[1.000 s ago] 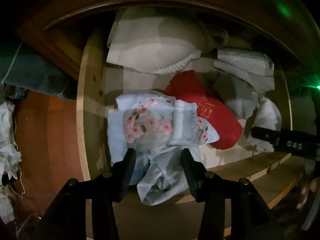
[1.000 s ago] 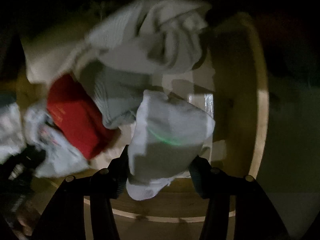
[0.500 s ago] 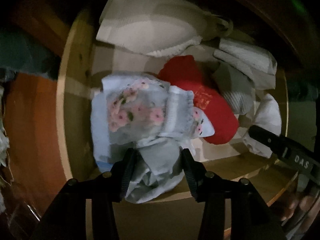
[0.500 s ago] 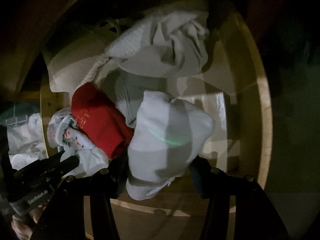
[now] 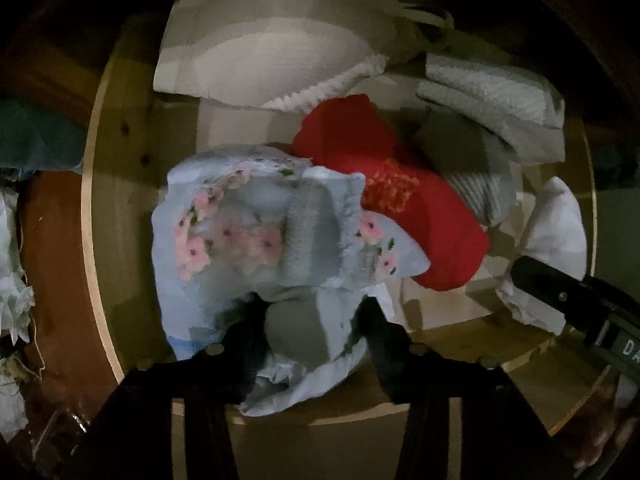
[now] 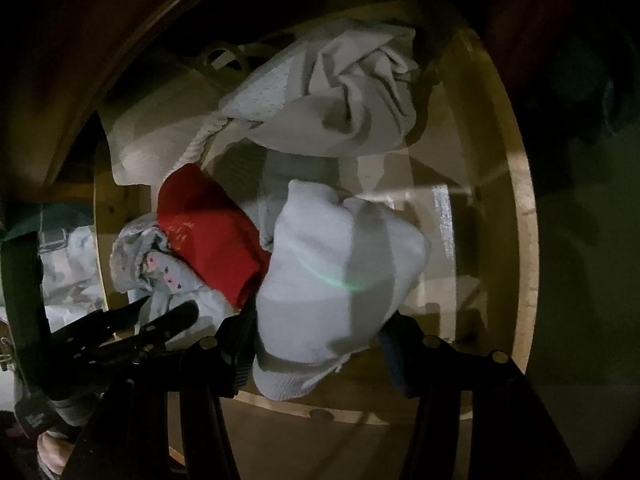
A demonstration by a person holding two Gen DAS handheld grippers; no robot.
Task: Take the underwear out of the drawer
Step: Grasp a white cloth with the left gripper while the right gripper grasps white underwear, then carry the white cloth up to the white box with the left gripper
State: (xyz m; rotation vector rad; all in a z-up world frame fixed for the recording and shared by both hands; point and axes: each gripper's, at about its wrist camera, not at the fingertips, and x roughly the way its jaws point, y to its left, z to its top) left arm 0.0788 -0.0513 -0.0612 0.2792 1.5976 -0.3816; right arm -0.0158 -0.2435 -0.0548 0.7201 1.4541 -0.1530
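Lower now, left gripper [image 5: 310,334] fingers are closing on crumpled pale-blue floral underwear [image 5: 256,232]; right gripper [image 6: 320,344] pinches white underwear [image 6: 340,272].

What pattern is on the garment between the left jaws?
Pale blue underwear with pink flowers, clearest in the left wrist view.

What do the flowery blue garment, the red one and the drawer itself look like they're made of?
The flowery blue garment looks like thin, soft woven or knit fabric, probably cotton: it crumples and carries a printed pink pattern. The red garment seems a thicker matte knit with yellowish marks. The drawer is pale wood; knots show.
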